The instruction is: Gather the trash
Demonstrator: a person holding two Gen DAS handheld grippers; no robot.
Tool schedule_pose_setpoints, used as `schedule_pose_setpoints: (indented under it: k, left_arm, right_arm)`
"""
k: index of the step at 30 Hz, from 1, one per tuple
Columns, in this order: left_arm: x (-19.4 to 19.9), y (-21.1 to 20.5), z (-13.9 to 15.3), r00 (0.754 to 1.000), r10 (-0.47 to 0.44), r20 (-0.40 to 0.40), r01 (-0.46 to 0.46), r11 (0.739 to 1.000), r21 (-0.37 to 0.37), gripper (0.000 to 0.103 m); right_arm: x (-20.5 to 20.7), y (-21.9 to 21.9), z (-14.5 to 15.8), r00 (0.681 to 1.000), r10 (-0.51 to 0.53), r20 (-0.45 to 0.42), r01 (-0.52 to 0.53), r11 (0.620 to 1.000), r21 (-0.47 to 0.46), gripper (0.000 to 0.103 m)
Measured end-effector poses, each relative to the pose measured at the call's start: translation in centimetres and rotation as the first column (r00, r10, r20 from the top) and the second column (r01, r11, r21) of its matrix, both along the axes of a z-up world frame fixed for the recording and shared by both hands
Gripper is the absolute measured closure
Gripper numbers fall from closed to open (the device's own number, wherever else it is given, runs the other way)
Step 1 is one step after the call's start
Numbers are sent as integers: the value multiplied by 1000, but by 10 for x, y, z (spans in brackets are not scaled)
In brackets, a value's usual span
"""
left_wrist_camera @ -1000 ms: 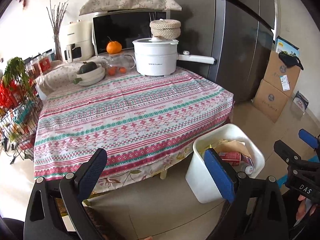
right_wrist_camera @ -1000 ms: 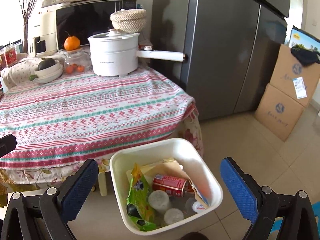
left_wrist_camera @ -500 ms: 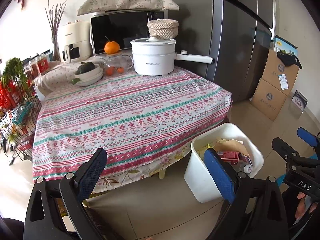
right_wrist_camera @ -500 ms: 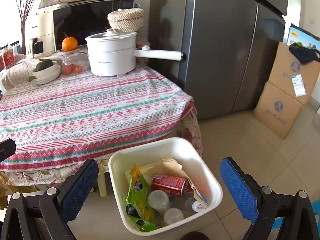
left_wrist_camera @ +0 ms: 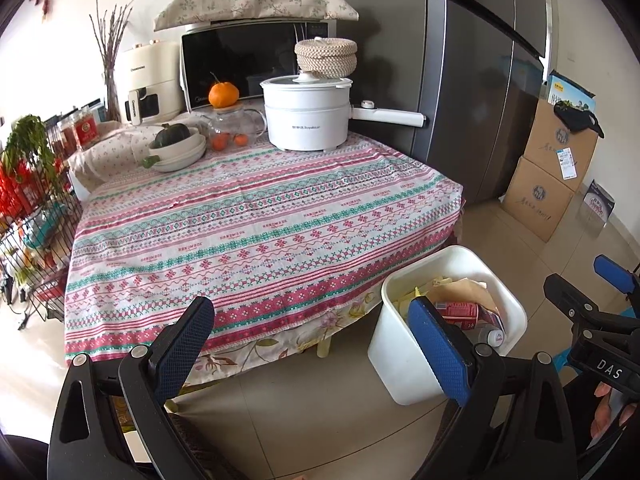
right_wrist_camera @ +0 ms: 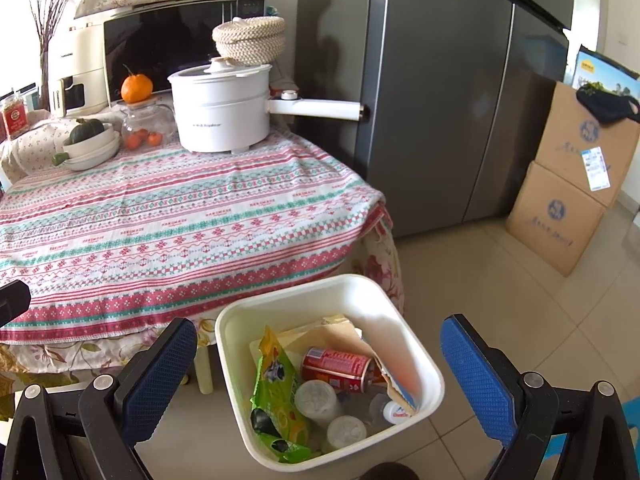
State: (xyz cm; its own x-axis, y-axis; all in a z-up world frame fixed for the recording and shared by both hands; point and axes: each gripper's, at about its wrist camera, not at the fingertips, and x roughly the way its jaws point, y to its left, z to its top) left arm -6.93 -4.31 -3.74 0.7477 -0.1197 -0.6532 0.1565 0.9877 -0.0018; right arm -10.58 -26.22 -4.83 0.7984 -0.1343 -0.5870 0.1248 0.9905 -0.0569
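Observation:
A white trash bin [right_wrist_camera: 416, 348] [left_wrist_camera: 396, 368] stands on the floor by the table's near right corner. Inside lie a red can [right_wrist_camera: 340, 366], a green snack wrapper [right_wrist_camera: 278, 396], brown paper [right_wrist_camera: 328, 340] and plastic bottles [right_wrist_camera: 316, 400]. My right gripper [right_wrist_camera: 318, 376] hangs open above the bin with nothing between its blue pads. My left gripper [left_wrist_camera: 314, 354] is open and holds nothing, low before the table's front edge; its right pad [left_wrist_camera: 436, 348] overlaps the bin. The right gripper's tip [left_wrist_camera: 612, 272] shows at the left wrist view's right edge.
The table [left_wrist_camera: 256, 220] wears a striped patterned cloth. At its back stand a white electric pot [left_wrist_camera: 306, 114], a glass teapot with oranges [left_wrist_camera: 228, 128], stacked bowls [left_wrist_camera: 176, 150] and a microwave [left_wrist_camera: 240, 64]. A grey fridge [left_wrist_camera: 460, 80] and cardboard boxes [left_wrist_camera: 552, 168] stand right; a wire rack [left_wrist_camera: 28, 216] left.
Both views have shifted slightly, so the table and bin sit a little further left in frame. Both grippers stay open with nothing in them.

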Motion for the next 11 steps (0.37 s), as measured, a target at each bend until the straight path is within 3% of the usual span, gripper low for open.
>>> schedule_pose_setpoints:
  k: [11]
  left_arm:
    - [0, 4, 1, 1000, 17, -6, -17, 1000, 4, 4]
  right_arm:
    - [1, -1, 0, 1000, -2, -5, 2, 1000, 4, 3]
